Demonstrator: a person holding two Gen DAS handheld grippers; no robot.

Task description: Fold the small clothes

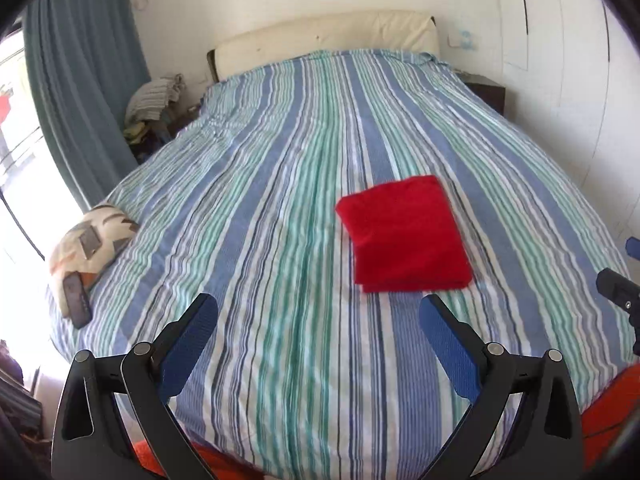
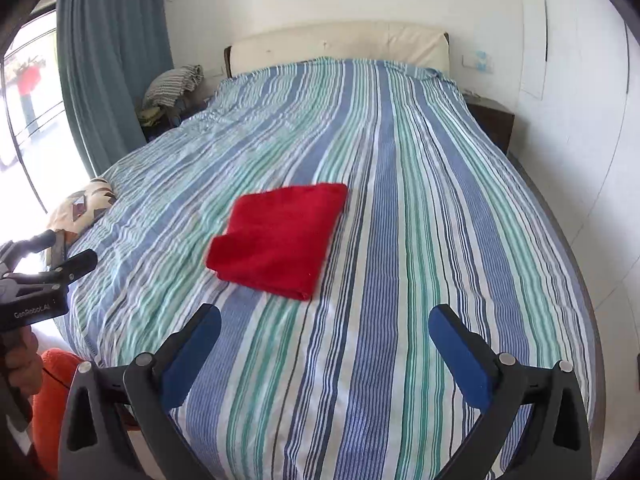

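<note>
- Left wrist view: the left gripper (image 1: 318, 322) hangs over the near part of the bed (image 1: 280, 360), its blue-padded fingers (image 1: 188, 352) spread wide with nothing between them.
- Right wrist view: the right gripper (image 2: 324, 334) sits likewise over the near bed, fingers wide apart and empty.
- A red garment (image 1: 404, 236) lies flat on the striped bedcover, already folded into a compact, layered rectangle; its doubled edges show along the near side. It sits a little beyond both grippers, to the right of the left one and to the left of the right one (image 2: 280, 236), touched by neither.
- At the left edge of the bed lie a patterned cushion (image 1: 94, 236) and a dark phone-like object (image 1: 77, 300), well apart from the garment.
- Judging by this, the fold on this piece looks finished and both tools are clear of it.
- Next would likely be either a last tidy of the slightly uneven near edge, or fetching another item; orange fabric (image 2: 56, 400) shows below the near bed edge, though what it is cannot be told.
</note>
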